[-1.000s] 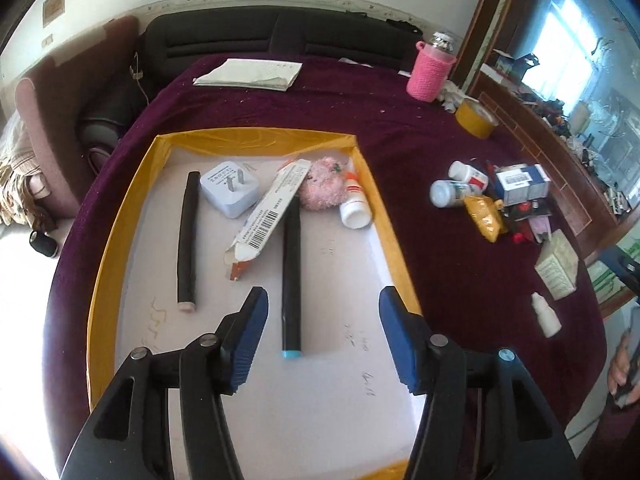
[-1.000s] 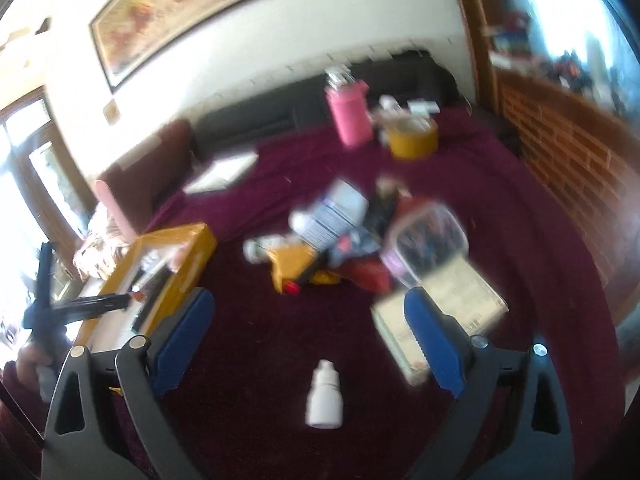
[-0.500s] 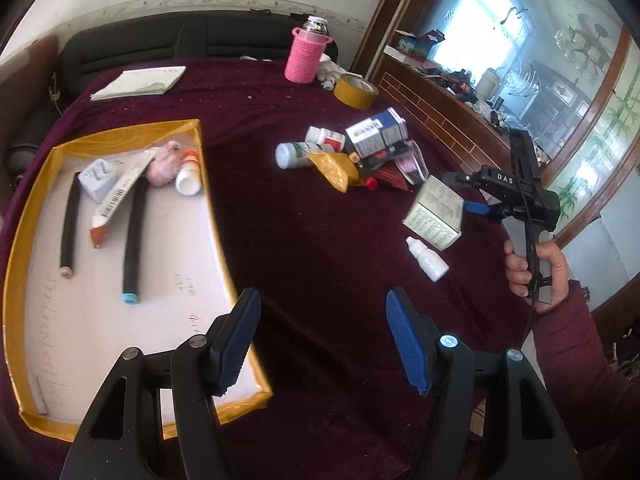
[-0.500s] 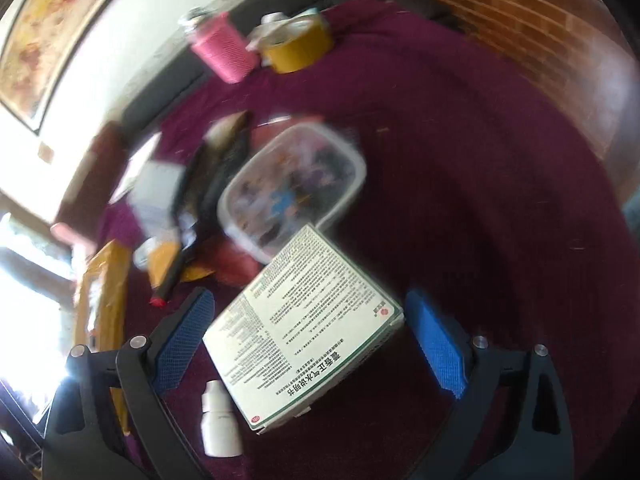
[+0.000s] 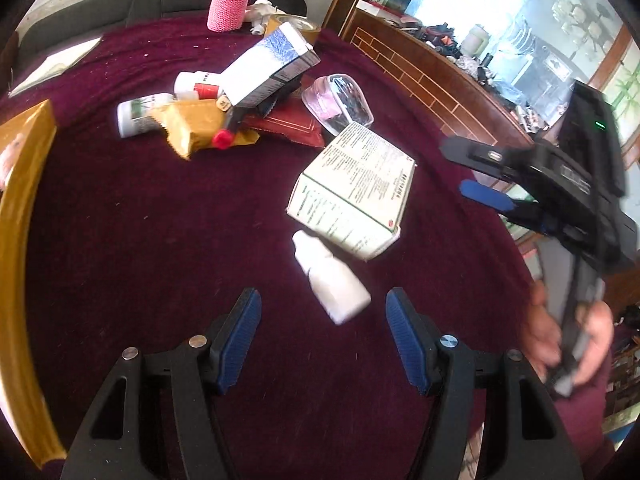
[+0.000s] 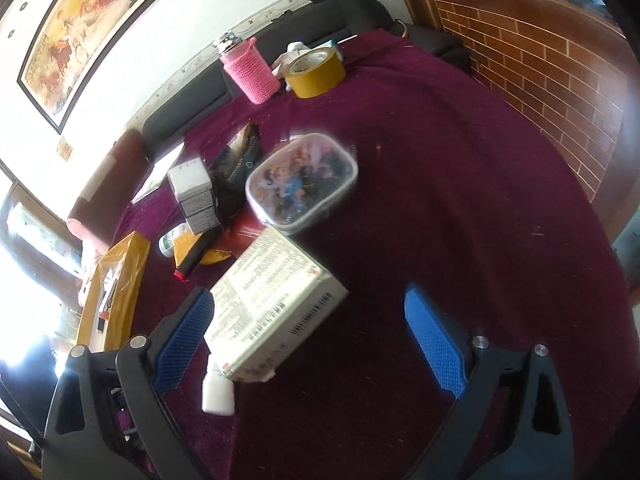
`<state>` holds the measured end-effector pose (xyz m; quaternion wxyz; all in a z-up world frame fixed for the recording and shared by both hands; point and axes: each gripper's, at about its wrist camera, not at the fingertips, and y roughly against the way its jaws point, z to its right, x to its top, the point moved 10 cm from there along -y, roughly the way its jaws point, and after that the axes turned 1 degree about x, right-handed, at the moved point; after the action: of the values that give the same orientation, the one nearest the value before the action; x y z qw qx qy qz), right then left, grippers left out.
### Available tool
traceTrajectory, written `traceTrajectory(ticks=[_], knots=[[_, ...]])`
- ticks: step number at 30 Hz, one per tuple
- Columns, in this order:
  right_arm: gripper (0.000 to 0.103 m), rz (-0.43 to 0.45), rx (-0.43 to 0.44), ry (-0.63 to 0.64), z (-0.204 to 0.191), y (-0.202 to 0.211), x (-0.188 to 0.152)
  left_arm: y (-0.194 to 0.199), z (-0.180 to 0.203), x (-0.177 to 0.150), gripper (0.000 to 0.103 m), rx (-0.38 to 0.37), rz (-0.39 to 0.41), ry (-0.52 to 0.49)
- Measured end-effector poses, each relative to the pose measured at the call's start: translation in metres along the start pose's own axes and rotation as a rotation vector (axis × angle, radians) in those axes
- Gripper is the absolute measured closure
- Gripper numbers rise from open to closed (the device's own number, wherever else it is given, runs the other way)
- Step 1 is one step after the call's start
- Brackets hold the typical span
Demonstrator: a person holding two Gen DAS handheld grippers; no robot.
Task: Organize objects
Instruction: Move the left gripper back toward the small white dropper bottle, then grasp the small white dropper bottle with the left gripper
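A small white dropper bottle point(image 5: 330, 278) lies on the maroon cloth just ahead of my open, empty left gripper point(image 5: 322, 338). Behind it lies a white medicine box point(image 5: 354, 190). The same box point(image 6: 276, 306) sits ahead of my open, empty right gripper point(image 6: 308, 342), close to its left finger; the bottle point(image 6: 218, 390) lies under that finger. The right gripper point(image 5: 486, 196) also shows at the right in the left wrist view. A yellow-rimmed tray point(image 5: 24, 184) is at the far left, and it also shows in the right wrist view point(image 6: 120, 280).
A pile lies beyond the box: a clear plastic tub point(image 6: 302, 182), a blue-white carton point(image 5: 268, 66), two white bottles point(image 5: 138, 112), a yellow packet point(image 5: 192, 128), a red packet point(image 5: 286, 124). A pink-sleeved flask point(image 6: 250, 68) and tape roll point(image 6: 316, 66) stand at the back.
My left gripper has swung from over the tray to the right and down toward the white bottle. My right gripper has moved in toward the medicine box. Both stayed open.
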<state>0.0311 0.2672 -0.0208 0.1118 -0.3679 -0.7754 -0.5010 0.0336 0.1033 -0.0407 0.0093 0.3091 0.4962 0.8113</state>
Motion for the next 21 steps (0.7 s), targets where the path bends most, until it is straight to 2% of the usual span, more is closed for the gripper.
traceTrajectory(ticks=[6,7,8,9,14,16,21], knots=[[0.006,0.007,0.008,-0.012,0.01,0.009,-0.002,-0.027,0.002,0.01,0.045,0.07,0.005,-0.033],[0.006,0.006,0.008,-0.011,0.01,0.009,-0.002,-0.029,0.004,0.01,0.05,0.089,0.011,-0.052],[0.006,0.007,0.01,-0.01,0.009,0.009,-0.002,-0.029,0.005,0.01,0.074,0.111,0.02,-0.077],[0.006,0.009,0.012,-0.007,0.008,0.01,-0.001,-0.031,0.005,0.008,0.081,0.114,0.014,-0.098],[0.006,0.013,0.031,0.044,-0.018,0.009,0.008,-0.013,-0.015,0.004,0.082,0.053,0.048,-0.044],[0.006,0.008,0.043,0.068,-0.035,0.004,0.012,0.004,-0.023,0.002,0.082,0.011,0.074,-0.015],[0.006,-0.007,0.053,0.143,-0.087,-0.025,0.031,0.049,-0.047,-0.002,0.081,-0.038,0.154,0.04]])
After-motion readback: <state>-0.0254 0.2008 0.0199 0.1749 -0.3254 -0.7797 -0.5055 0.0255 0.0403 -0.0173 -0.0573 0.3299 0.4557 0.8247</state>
